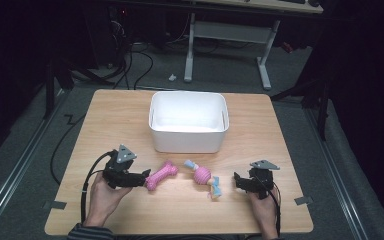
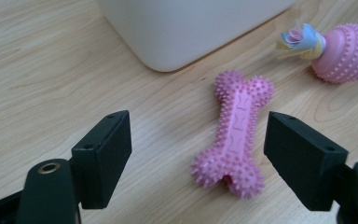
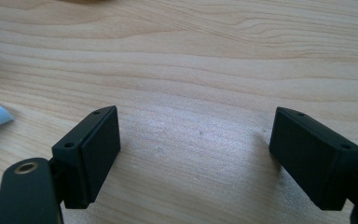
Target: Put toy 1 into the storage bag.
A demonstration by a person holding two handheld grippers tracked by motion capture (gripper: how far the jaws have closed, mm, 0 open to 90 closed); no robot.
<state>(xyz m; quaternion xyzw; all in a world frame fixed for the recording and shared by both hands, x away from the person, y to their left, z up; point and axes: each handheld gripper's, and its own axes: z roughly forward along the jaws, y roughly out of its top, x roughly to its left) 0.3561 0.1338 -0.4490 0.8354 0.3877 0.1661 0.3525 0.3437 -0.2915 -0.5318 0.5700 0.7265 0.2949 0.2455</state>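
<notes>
Lying flat on the bench [image 1: 105,115] before the bin [image 1: 188,121], the bone [image 2: 237,132] is framed untouched by the spread left hand-held gripper [image 2: 198,149]; the right hand-held gripper [image 3: 195,151] is spread, empty.

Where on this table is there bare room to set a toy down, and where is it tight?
Bare wood lies left and right of the white bin out to the table edges, and along the near edge between the hands. It is crowded in front of the bin: the pink bone and the pink ball toy lie between the left claw and right claw.
</notes>
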